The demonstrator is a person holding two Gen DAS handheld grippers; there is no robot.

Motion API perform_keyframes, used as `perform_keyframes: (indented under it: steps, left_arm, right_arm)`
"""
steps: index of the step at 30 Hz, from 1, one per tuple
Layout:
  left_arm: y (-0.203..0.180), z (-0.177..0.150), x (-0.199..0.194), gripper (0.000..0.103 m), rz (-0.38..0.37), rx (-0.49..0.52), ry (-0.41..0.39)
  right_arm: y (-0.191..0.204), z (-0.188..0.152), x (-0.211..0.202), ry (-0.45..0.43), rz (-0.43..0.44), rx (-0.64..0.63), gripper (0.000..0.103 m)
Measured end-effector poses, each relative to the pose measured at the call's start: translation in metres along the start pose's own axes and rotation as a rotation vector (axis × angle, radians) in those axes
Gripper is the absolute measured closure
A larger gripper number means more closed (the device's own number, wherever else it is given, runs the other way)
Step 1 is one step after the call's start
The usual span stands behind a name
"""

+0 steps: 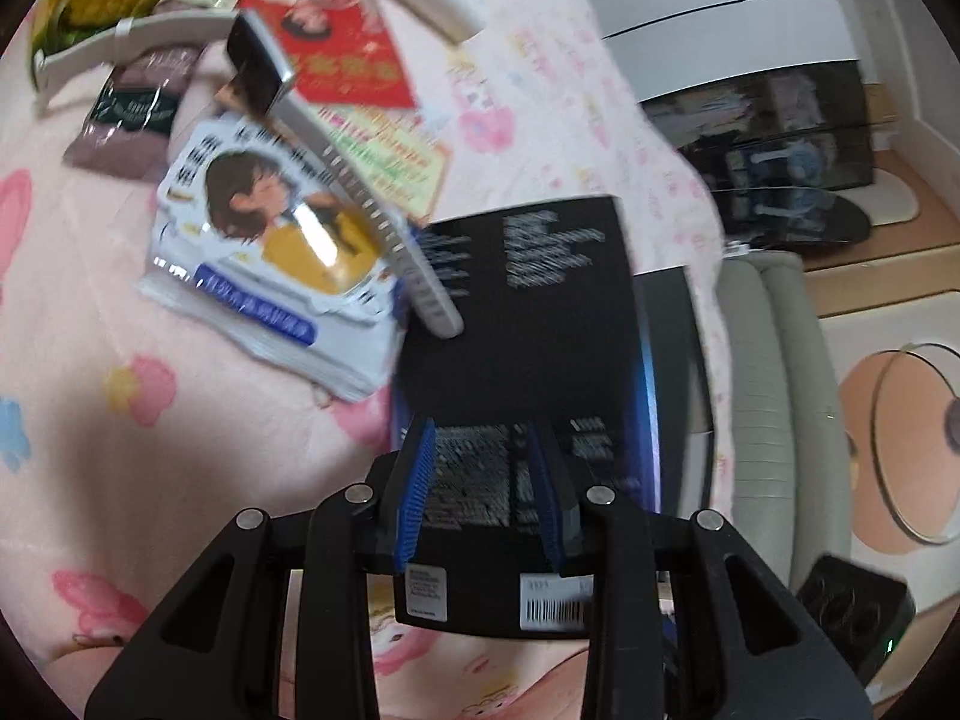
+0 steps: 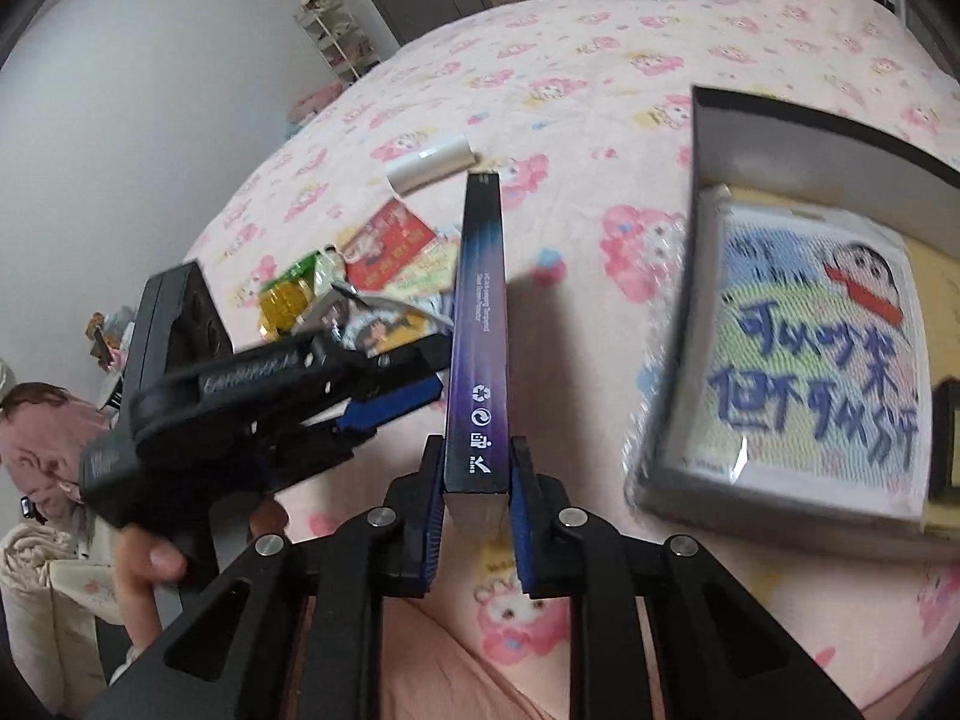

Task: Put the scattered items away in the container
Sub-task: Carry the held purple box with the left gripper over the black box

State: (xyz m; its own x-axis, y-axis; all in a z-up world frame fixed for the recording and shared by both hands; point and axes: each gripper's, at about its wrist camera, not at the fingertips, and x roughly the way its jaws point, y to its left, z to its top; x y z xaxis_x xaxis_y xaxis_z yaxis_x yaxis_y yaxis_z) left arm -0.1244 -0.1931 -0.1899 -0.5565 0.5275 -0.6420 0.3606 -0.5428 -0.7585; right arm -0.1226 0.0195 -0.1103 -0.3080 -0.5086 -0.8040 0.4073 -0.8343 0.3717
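Bed (image 2: 600, 60), pink cartoon sheet: carries all items. Container (image 2: 798, 138), right, holds a framed picture (image 2: 804, 372).

Black box (image 2: 477, 330): edge-on, clamped in right claw (image 2: 477, 480); left claw (image 1: 483, 480) straddles it, contact unclear. Risk: box twisting loose.

Snack packets (image 1: 264, 240), white tube (image 2: 429, 162): scattered left, unobstructing.
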Motion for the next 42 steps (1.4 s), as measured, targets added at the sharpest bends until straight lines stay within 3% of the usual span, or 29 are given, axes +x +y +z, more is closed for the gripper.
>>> perform_keyframes:
  steps: [5, 9, 12, 18, 20, 29, 32, 35, 42]
  left_arm:
    - [0.004, -0.005, 0.010, 0.070, 0.089, 0.007, 0.031]
    - [0.007, -0.006, 0.016, 0.068, 0.118, 0.008, 0.060]
    - [0.009, -0.009, 0.018, 0.067, 0.101, 0.003, 0.072]
    - [0.008, -0.013, 0.017, 0.067, 0.054, 0.010, 0.079]
    - [0.007, -0.013, 0.015, 0.065, 0.007, 0.004, 0.085]
    - [-0.007, -0.014, -0.009, 0.061, -0.043, 0.069, 0.023]
    - [-0.012, -0.015, -0.017, 0.049, -0.058, 0.091, 0.001]
    - [-0.017, -0.015, -0.025, 0.048, -0.074, 0.114, -0.021]
    - [-0.015, -0.019, -0.046, 0.043, 0.095, 0.115, -0.125]
  right_arm:
    - [0.000, -0.014, 0.004, 0.065, -0.035, -0.037, 0.086]
    - [-0.002, -0.015, 0.005, 0.072, -0.086, -0.059, 0.083]
    - [-0.006, -0.013, 0.003, 0.064, -0.117, -0.065, 0.080]
    - [-0.013, -0.011, 0.003, 0.052, -0.081, -0.047, 0.080]
    - [-0.013, -0.012, 0.002, 0.047, -0.078, -0.046, 0.080]
    - [-0.007, -0.011, -0.003, 0.014, -0.064, -0.066, 0.082]
    - [0.005, -0.008, -0.006, -0.004, -0.056, -0.106, 0.083]
    - [0.019, -0.004, -0.004, -0.008, -0.019, -0.146, 0.083]
    - [0.047, -0.003, 0.010, 0.026, 0.071, -0.219, 0.083]
